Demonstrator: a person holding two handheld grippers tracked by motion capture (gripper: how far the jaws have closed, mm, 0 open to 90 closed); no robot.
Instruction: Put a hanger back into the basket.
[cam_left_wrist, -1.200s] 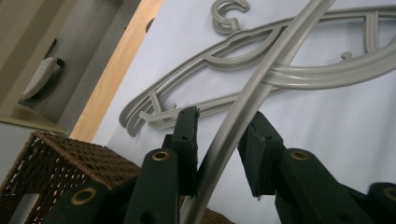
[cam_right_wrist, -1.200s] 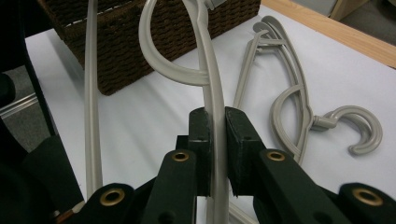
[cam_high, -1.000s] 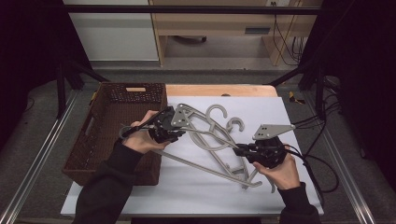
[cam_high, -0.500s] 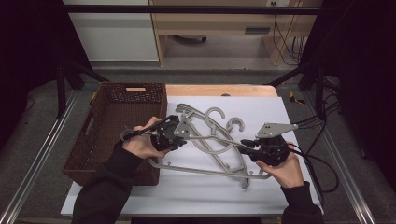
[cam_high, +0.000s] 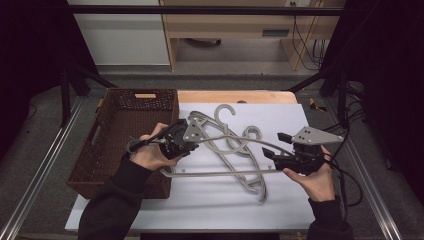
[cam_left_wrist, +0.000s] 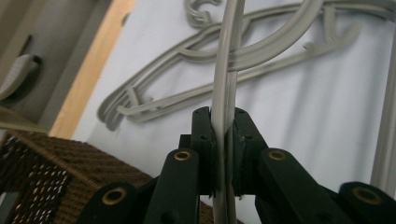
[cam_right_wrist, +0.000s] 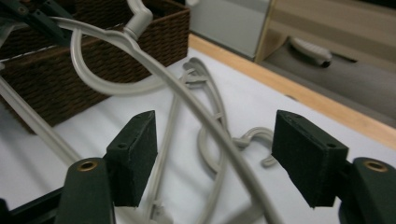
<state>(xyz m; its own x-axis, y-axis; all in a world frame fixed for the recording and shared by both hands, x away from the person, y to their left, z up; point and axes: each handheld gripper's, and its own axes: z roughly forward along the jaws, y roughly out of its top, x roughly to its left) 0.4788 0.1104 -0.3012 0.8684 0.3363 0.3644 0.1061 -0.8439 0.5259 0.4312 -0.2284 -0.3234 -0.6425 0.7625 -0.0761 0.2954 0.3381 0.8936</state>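
The worktop (cam_high: 215, 205), covered by a white sheet with a wooden strip along its far edge, carries a dark woven basket (cam_high: 125, 125) at its left side and a loose pile of grey plastic hangers (cam_high: 235, 145) near the middle. One grey hanger (cam_high: 225, 172) is lifted off that pile and spans the space between the two hands, its straight bottom bar running level just above the sheet and its curved shoulder arching toward the right. The left gripper (cam_high: 192, 140), held at the basket's right rim, has its jaws closed tight on this hanger; in the left gripper view the two black pads press on either side of the grey bar (cam_left_wrist: 223, 116), which runs up between them, with the other hangers (cam_left_wrist: 233, 70) lying flat on the sheet beyond. The right gripper (cam_high: 272, 150) sits at the hanger's right end, and its jaws have just been opening: in the right gripper view the pads (cam_right_wrist: 135, 154) stand wide apart, and the hanger's curved arm (cam_right_wrist: 201, 112) passes through the gap between them without touching either pad, its hook (cam_right_wrist: 137, 21) near the basket (cam_right_wrist: 116, 51).
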